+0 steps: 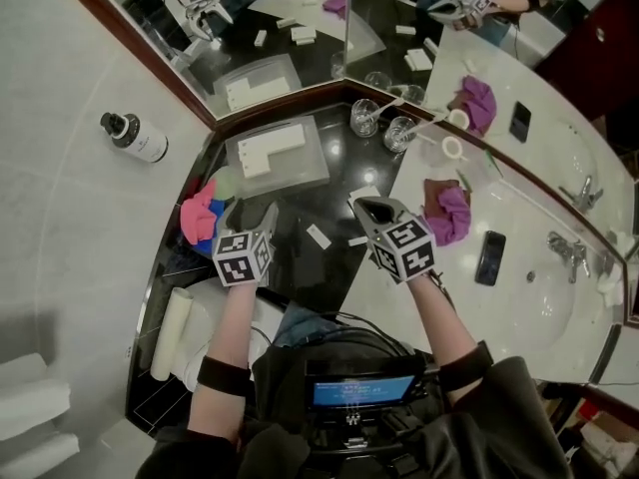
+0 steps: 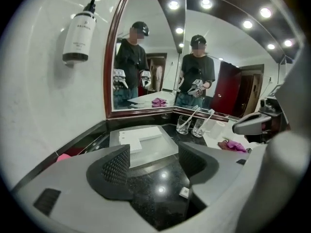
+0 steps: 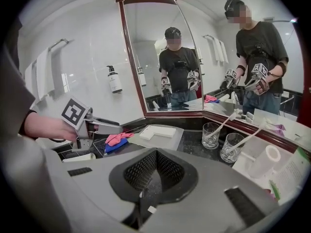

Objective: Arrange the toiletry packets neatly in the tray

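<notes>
The clear tray (image 1: 305, 173) sits in the back corner of the black desk (image 1: 310, 206), right under the mirror (image 1: 280, 28). A few white packets (image 1: 268, 150) lie flat inside it in an L shape. The left claw (image 1: 250, 213) hovers over the desk just in front of the tray. It is released, with its jaws well apart and only dark stone showing between them. The right claw (image 1: 367, 208) is beside it to the right, clenched, with its jaws pressed together. I cannot make out anything caught in them. A loose packet (image 1: 319, 236) lies on the desk between the two claws. Two glasses (image 1: 364, 118) stand just behind the tray's right side. Pink and blue cloths (image 1: 200, 218) lie near its front left corner.
</notes>
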`<state>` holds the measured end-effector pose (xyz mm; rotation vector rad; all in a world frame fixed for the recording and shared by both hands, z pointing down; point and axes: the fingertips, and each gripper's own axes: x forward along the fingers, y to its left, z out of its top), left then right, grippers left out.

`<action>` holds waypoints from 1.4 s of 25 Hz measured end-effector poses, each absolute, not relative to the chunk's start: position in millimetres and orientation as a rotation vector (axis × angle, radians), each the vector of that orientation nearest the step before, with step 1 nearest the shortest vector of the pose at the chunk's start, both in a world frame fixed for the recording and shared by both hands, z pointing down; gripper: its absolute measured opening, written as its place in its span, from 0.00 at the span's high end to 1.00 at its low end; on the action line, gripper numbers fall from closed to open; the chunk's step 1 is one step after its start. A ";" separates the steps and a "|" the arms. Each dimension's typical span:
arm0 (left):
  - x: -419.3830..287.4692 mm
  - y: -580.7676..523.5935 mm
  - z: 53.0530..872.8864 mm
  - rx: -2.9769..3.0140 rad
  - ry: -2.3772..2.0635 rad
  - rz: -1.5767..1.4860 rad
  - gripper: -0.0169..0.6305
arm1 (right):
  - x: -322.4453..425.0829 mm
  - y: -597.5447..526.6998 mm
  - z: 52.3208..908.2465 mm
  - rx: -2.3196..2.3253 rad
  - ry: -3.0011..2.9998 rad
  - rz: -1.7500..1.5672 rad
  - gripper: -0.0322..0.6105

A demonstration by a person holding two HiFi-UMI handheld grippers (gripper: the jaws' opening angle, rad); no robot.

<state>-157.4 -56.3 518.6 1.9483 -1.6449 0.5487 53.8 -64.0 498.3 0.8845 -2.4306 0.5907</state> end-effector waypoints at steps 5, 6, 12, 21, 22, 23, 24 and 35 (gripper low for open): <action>-174.0 -95.2 554.1 1.844 -1.634 0.600 0.36 | 33.2 -81.3 505.4 0.852 -2.430 0.603 0.95; -177.2 -101.6 562.7 1.821 -1.626 0.611 0.34 | 30.3 -83.9 508.8 0.847 -2.428 0.609 0.95; -197.7 -133.9 607.4 1.664 -1.606 0.687 0.34 | 16.8 -98.1 524.9 0.824 -2.419 0.638 0.95; -209.2 -166.8 644.9 1.527 -1.594 0.831 0.34 | 17.7 -111.3 548.6 0.796 -2.397 0.710 0.95; -210.7 -167.6 648.5 1.514 -1.595 0.841 0.34 | 18.4 -113.0 551.0 0.796 -2.396 0.714 0.95; -212.3 -167.9 651.9 1.501 -1.598 0.852 0.34 | 19.0 -114.5 552.7 0.796 -2.395 0.718 0.95; -213.9 -167.9 654.9 1.491 -1.602 0.863 0.34 | 19.9 -115.8 554.2 0.796 -2.393 0.722 0.95; -206.4 -168.6 656.2 1.540 -1.623 0.873 0.45 | 36.5 -118.0 559.6 0.820 -2.378 0.766 0.95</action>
